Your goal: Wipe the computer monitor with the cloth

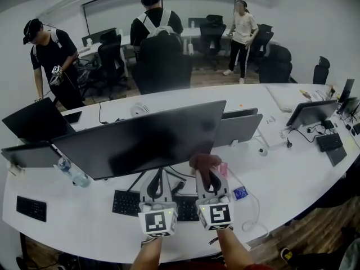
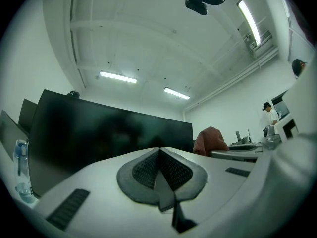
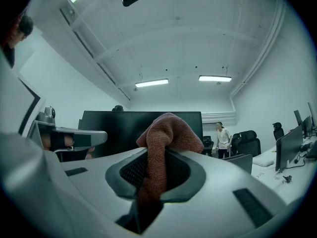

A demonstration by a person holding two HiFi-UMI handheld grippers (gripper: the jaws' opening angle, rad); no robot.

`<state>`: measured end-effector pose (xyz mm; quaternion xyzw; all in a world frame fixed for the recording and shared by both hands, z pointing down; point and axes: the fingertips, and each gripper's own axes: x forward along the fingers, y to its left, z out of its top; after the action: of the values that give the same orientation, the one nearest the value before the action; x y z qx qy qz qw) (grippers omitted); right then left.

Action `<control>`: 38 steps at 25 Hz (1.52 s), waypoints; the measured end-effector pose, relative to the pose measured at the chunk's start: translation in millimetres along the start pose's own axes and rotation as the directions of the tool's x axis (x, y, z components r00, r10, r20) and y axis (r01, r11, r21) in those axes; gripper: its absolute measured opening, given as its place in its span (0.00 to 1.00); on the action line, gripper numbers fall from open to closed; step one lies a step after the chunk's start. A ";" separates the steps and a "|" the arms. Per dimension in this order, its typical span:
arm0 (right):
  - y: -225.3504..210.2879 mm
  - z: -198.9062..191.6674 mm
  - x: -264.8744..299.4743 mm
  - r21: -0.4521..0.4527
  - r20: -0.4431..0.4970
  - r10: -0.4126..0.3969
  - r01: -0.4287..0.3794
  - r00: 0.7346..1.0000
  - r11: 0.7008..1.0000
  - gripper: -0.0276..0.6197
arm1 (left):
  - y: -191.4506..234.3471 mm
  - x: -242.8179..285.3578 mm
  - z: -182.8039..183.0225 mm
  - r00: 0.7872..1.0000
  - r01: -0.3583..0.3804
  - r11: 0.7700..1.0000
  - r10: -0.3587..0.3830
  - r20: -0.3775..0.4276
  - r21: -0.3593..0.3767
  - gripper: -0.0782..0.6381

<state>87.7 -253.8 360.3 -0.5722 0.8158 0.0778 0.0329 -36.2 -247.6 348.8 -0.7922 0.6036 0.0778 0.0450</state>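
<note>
**q:** where's your cloth at right now?

**a:** it's pinched in your right gripper (image 3: 153,170). the jaws are clamped on the reddish-brown cloth (image 3: 167,133), and it bunches up above the tips. from the head view you're holding it right at the lower edge of the monitor (image 1: 140,139), toward its right end. can't tell if it's actually touching the glass. the screen is dark.

**q:** and your other hand?

**a:** your left gripper (image 2: 159,152) has its jaws pressed together with nothing between them. it's just beside the right one, under the monitor's bottom edge and above the keyboard (image 1: 126,202).

**q:** any writing you can read?

**a:** the only print i can make out is the black-and-white square markers on your two cubes (image 1: 158,221). a small blue packet (image 1: 240,193) lies on the white table (image 1: 292,173) to your right, but its label is too small to read. same for the water bottle (image 1: 76,174) by the monitor's left end.
</note>
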 end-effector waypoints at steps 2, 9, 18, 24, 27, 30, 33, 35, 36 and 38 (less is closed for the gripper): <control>-4.5 -4.6 0.6 0.003 -0.007 -0.002 0.002 1.000 1.000 0.16 | -3.3 3.2 -4.6 1.000 0.004 1.000 -0.004 -0.005 0.011 0.14; -21.7 -29.8 13.3 0.005 -0.026 -0.010 0.010 1.000 1.000 0.16 | -7.2 19.6 -23.3 1.000 -0.003 1.000 0.003 -0.024 0.010 0.14; -43.3 -85.0 24.5 0.041 -0.113 -0.033 0.038 0.993 0.998 0.16 | -12.2 32.7 -67.2 0.995 -0.010 1.000 0.010 -0.101 0.001 0.14; -60.5 -131.1 34.3 0.055 -0.179 -0.046 0.057 0.983 0.997 0.16 | -17.7 47.6 -90.7 0.990 -0.014 1.000 0.012 -0.141 -0.011 0.14; -71.2 -153.6 41.4 0.063 -0.208 -0.052 0.066 0.977 0.996 0.16 | -19.7 56.6 -103.4 0.987 -0.018 1.000 0.015 -0.157 -0.016 0.14; -80.6 -173.2 48.5 0.075 -0.233 -0.054 0.073 0.971 0.995 0.16 | -20.3 64.4 -116.1 0.985 -0.024 1.000 0.021 -0.174 -0.017 0.14; -89.6 -190.8 58.6 0.080 -0.256 -0.056 0.079 0.965 0.994 0.16 | -19.8 73.4 -128.1 0.983 -0.026 1.000 0.022 -0.185 -0.016 0.14; -95.1 -200.9 65.5 0.084 -0.268 -0.055 0.081 0.962 0.993 0.16 | -20.3 77.9 -136.9 0.980 -0.027 0.999 0.023 -0.199 -0.019 0.14; -97.7 -206.2 68.5 0.085 -0.275 -0.056 0.082 0.960 0.993 0.16 | -20.2 79.8 -141.3 0.978 -0.032 0.999 0.026 -0.208 -0.023 0.14; -101.9 -217.0 74.1 0.089 -0.290 -0.056 0.085 0.955 0.992 0.16 | -20.1 83.4 -149.5 0.975 -0.039 0.999 0.032 -0.222 -0.029 0.14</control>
<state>165.6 -392.3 554.5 -0.6039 0.7937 -0.0482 -0.0544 15.1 -346.1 480.7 -0.7856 0.6176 0.0000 -0.0372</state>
